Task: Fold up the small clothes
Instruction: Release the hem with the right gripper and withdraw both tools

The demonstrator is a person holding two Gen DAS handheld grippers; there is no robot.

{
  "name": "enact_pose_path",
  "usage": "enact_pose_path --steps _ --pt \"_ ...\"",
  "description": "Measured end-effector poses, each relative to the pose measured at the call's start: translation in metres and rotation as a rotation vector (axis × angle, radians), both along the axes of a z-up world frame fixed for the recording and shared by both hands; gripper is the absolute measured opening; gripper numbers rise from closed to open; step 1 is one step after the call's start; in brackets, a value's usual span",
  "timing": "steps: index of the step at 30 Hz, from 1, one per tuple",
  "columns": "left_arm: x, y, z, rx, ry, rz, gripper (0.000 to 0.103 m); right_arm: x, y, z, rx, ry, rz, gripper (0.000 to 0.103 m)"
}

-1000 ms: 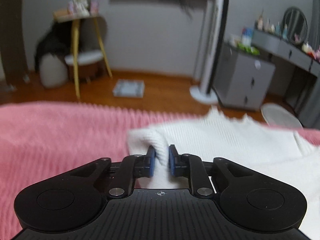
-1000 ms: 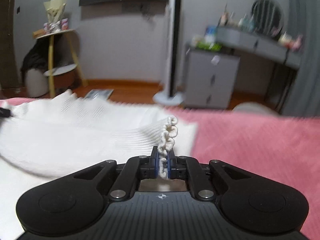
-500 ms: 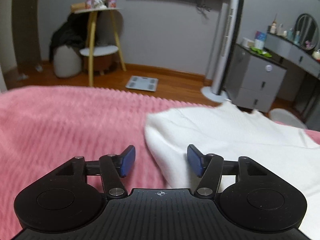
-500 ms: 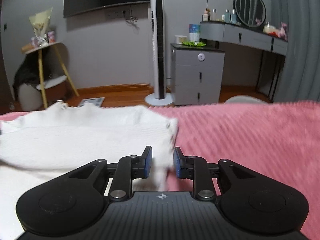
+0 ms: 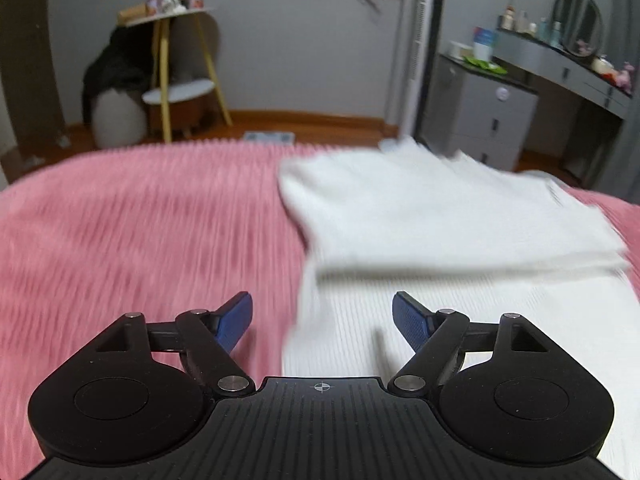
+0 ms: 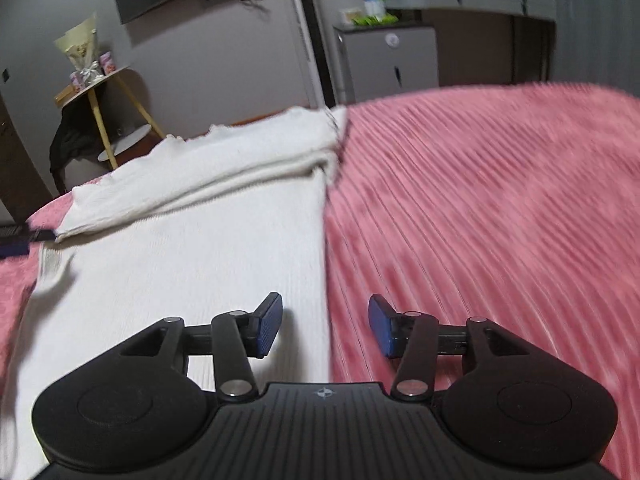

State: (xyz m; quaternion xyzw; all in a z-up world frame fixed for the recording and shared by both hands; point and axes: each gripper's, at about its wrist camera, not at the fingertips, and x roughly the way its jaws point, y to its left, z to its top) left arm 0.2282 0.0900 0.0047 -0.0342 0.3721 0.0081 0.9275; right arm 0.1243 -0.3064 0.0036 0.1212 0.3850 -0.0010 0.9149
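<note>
- The white knit garment (image 5: 440, 216) lies flat on the pink ribbed blanket (image 5: 140, 232), its far part folded back on itself, so a doubled band runs across it near the blanket's far edge.
- The left gripper (image 5: 322, 314) hangs over the garment's left side edge. Its jaws stand wide and are opening; one blue pad (image 5: 236, 320) is over bare blanket, the other over white knit, and neither presses on the cloth.
- The right gripper (image 6: 325, 326) hangs over the garment's right side edge. Its jaws stand about half apart and are opening; the left pad (image 6: 269, 325) is over the knit, the right over blanket, and nothing is gripped.
- In the right wrist view the tip of the other gripper shows at the garment's far left corner.
- Nothing lies on the garment, and the blanket on both sides of it is bare.
- Beyond the blanket's far edge: a wooden floor with a bathroom scale (image 5: 268, 137), a yellow-legged side table (image 5: 176, 60) bearing a bouquet, dark clothing draped beside it, a tall tower fan (image 5: 420, 48), a grey drawer cabinet (image 5: 480, 116) and a dressing table with a round mirror (image 5: 576, 24).
- Both views are motion-blurred, so fine knit detail is unclear.
</note>
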Motion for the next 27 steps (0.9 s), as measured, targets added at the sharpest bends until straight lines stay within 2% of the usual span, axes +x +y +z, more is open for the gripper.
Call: enact_pose_path --steps 3,5,6,7,9,11,12,13,14,17,22,25,27 --pt "-0.028 0.002 -0.016 0.006 0.087 0.0 0.085 -0.014 -0.008 -0.003 0.063 0.043 -0.005 0.049" --pt "-0.041 0.003 -0.027 0.016 0.147 0.023 0.076 -0.02 -0.01 -0.008 0.112 0.093 0.0 0.05" --pt "-0.05 0.004 -0.026 0.007 0.128 0.02 0.065 -0.024 -0.009 -0.009 0.13 0.104 0.002 0.051" --pt "-0.059 0.004 -0.024 0.002 0.118 0.001 0.047 -0.028 -0.008 -0.01 0.14 0.11 0.008 0.052" --pt "-0.069 0.005 -0.017 0.016 0.132 -0.008 0.035 -0.033 -0.007 -0.011 0.158 0.135 0.021 0.052" --pt "-0.082 0.01 -0.006 0.02 0.124 0.02 0.037 -0.04 -0.007 -0.009 0.17 0.154 0.015 0.052" --pt "-0.091 0.012 -0.002 0.008 0.119 0.037 0.048 -0.045 -0.007 -0.007 0.183 0.159 0.017 0.052" --pt "-0.1 0.015 0.002 -0.015 0.119 0.051 0.066 -0.05 -0.007 -0.007 0.203 0.172 0.019 0.052" --pt "-0.108 0.02 0.005 -0.047 0.122 0.055 0.069 -0.054 -0.008 -0.006 0.228 0.192 0.022 0.052" --pt "-0.128 0.026 0.003 -0.102 0.175 0.036 0.074 -0.066 -0.008 -0.01 0.265 0.245 0.029 0.052" --pt "-0.157 0.022 -0.017 -0.118 0.268 0.007 0.077 -0.081 -0.009 -0.015 0.309 0.293 0.024 0.052" --pt "-0.169 0.014 -0.018 -0.099 0.263 0.003 0.077 -0.082 -0.009 -0.018 0.33 0.317 0.029 0.052" --pt "-0.175 0.012 -0.017 -0.117 0.263 0.001 0.075 -0.082 -0.01 -0.018 0.337 0.321 0.028 0.051"
